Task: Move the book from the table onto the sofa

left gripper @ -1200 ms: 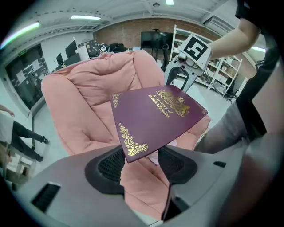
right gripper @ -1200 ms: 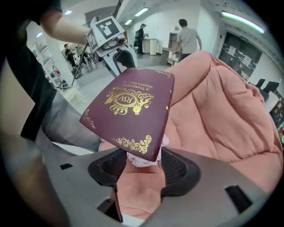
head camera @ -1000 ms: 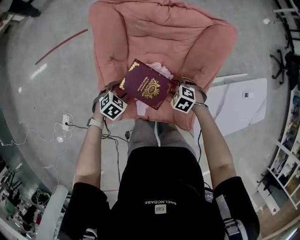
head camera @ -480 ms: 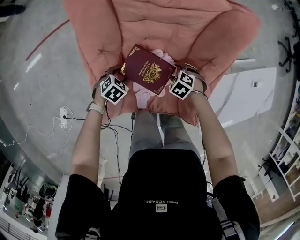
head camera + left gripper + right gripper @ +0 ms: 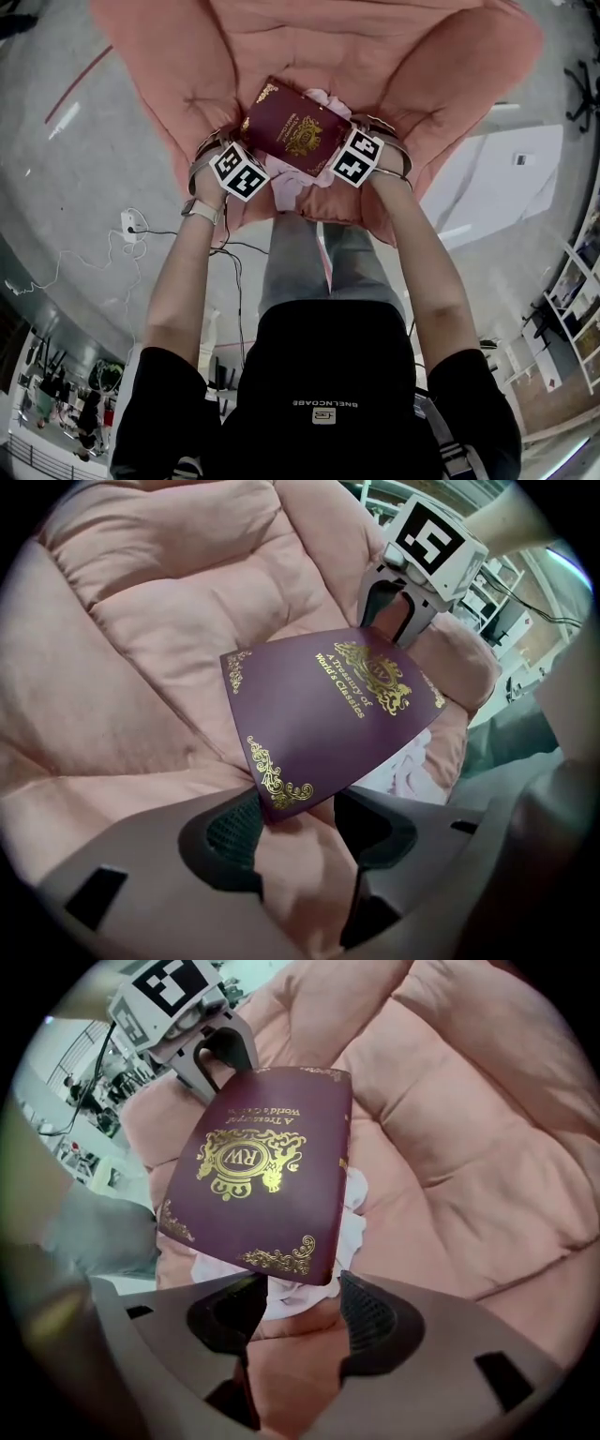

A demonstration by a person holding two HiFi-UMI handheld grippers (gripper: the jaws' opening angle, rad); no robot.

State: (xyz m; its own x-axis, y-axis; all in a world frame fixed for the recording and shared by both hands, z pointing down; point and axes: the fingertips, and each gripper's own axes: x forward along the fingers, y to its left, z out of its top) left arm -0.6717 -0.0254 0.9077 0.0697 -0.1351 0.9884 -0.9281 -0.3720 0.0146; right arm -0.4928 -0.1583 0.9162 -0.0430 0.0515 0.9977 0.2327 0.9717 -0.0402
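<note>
A maroon book [image 5: 292,131] with gold ornament hangs flat just over the seat of the pink sofa [image 5: 422,66]. My left gripper [image 5: 251,152] is shut on its near left corner, and my right gripper [image 5: 339,142] is shut on its near right corner. In the left gripper view the gold-trimmed corner of the book [image 5: 328,714] sits between the jaws of the left gripper [image 5: 295,822]. In the right gripper view the book [image 5: 258,1166] enters the right gripper [image 5: 300,1312] the same way. Whether the book touches the seat I cannot tell.
A pale crumpled cloth [image 5: 295,187] lies on the seat under the book. The sofa's padded arms rise on both sides. A white board [image 5: 497,178] lies on the grey floor at right, and a power strip with cables [image 5: 127,225] at left. My legs [image 5: 309,262] stand against the sofa's front.
Both grippers have come down together with the book toward the sofa seat. The sofa fills more of the head view. The grip on both corners is the same.
</note>
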